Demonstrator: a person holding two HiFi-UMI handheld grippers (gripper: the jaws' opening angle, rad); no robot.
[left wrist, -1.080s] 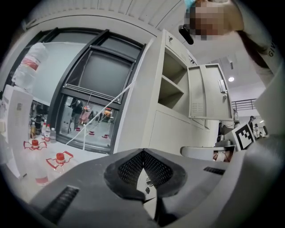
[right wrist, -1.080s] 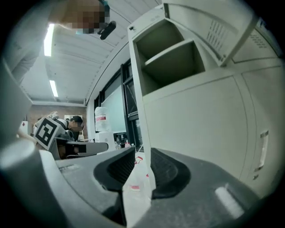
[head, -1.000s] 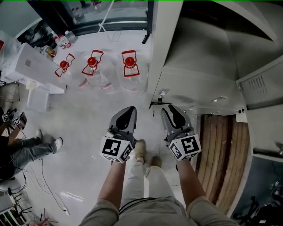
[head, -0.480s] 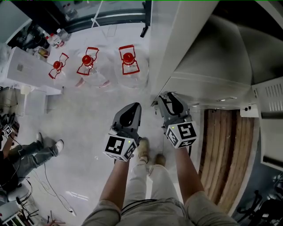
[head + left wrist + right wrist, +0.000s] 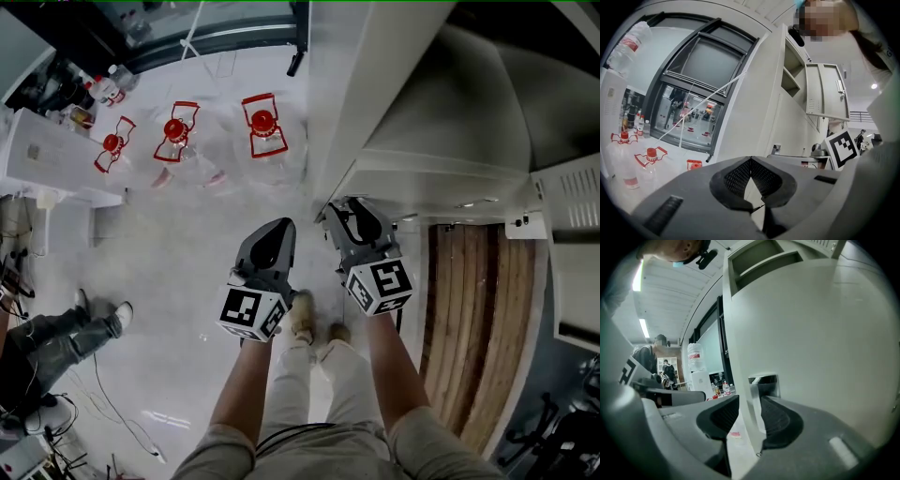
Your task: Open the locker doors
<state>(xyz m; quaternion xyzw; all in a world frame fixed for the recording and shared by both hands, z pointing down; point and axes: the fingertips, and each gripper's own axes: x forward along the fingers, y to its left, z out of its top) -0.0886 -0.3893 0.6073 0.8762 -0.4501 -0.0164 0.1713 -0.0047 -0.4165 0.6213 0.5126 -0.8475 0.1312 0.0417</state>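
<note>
Three clear red-capped water jugs (image 5: 174,131) stand on the floor (image 5: 187,248). My right gripper (image 5: 749,408) spreads its fingers wide astride the edge of the pale grey metal locker door (image 5: 811,333), at its shiny latch (image 5: 765,380). My left gripper (image 5: 751,161) has its fingers closed, empty.

From overhead, steeply down onto floor (image 5: 178,253) and lockers (image 5: 375,94) — from left gripper (image 5: 279,227) and right gripper (image 5: 344,208), close along their own jaws, facing forward; shared throughout, the same pale lockers
</note>
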